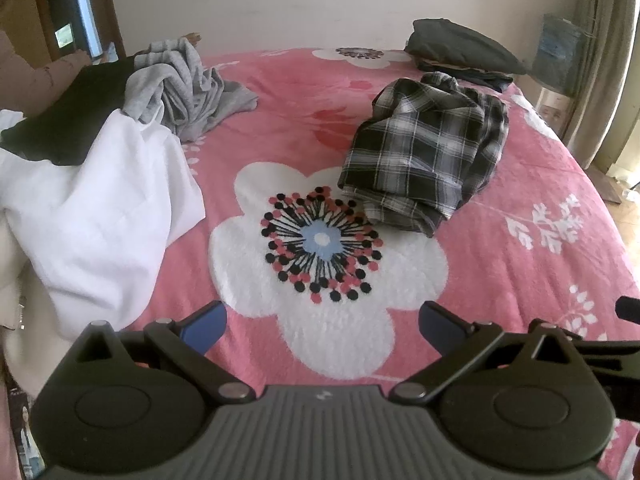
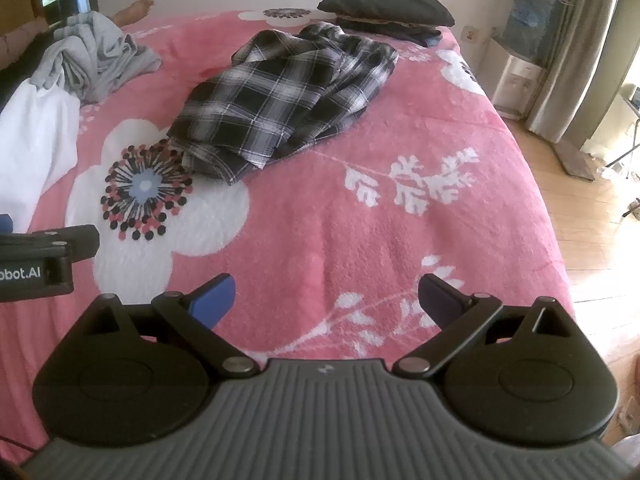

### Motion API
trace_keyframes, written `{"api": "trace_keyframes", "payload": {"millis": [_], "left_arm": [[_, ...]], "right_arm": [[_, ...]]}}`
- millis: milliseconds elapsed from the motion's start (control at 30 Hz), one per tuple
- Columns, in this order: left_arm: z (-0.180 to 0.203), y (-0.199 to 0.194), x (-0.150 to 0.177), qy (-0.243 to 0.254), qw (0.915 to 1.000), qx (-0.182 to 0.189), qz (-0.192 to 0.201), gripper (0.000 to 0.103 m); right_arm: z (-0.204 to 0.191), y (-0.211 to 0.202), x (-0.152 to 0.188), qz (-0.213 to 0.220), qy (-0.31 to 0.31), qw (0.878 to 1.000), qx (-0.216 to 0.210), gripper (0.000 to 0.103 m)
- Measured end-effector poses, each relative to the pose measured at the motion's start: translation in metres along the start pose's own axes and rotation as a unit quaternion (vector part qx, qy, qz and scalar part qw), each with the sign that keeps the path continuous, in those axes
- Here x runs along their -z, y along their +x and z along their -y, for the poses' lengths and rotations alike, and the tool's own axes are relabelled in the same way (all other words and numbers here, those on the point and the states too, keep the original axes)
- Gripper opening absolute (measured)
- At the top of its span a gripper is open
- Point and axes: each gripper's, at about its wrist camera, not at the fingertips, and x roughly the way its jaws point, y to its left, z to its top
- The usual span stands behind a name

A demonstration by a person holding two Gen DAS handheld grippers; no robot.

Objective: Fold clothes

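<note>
A crumpled black-and-white plaid shirt (image 1: 424,152) (image 2: 280,100) lies on the pink flowered blanket (image 1: 280,128) (image 2: 360,232). At the left lie a white garment (image 1: 100,208) (image 2: 36,136), a grey garment (image 1: 188,84) (image 2: 92,60) and a black garment (image 1: 68,112). My left gripper (image 1: 322,322) hovers open over the big white flower, well short of the shirt, nothing between its fingers. My right gripper (image 2: 326,298) is open too, over bare blanket nearer than the shirt. The left gripper's finger (image 2: 82,242) shows at the right view's left edge.
A stack of dark folded clothes (image 1: 464,50) (image 2: 388,6) sits at the bed's far end by the wall. A person's foot (image 2: 136,10) rests at the far left. Beyond the right bed edge are wooden floor (image 2: 592,216), curtains (image 2: 576,48) and a small cabinet (image 2: 516,76).
</note>
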Motion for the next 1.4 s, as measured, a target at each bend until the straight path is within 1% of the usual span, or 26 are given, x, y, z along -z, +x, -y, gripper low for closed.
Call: {"api": "trace_keyframes", "payload": {"millis": [167,300,400,567,1400], "left_arm": [[0.0008,-0.0001,-0.0002,0.000,1.0000,0.003,0.000,0.103],[-0.0008,-0.0003,0.0031,0.002,1.0000,0.000,0.001,0.103],[0.0030,-0.0001,0.0046,0.004,1.0000,-0.006,-0.001,0.103],[0.0029,0.0001,0.0070,0.004,1.0000,-0.004,-0.005,0.103],[0.0030,0.0028,0.0058,0.010,0.9999,-0.010,-0.009,0.103]], "right_arm": [[-0.0017,-0.0015,0.0021,0.001,-0.001,1.000,0.001,0.099],[0.0004,0.0011,0.0009,-0.005,-0.002,1.000,0.002,0.099],[0.0006,-0.0016,0.0007,-0.004,0.002,1.000,0.004,0.099],[0.0013,-0.0017,0.0008,-0.002,0.007,1.000,0.008,0.099],[0.0041,0.0026,0.0011,-0.010,0.018,1.000,0.017,0.099]]}}
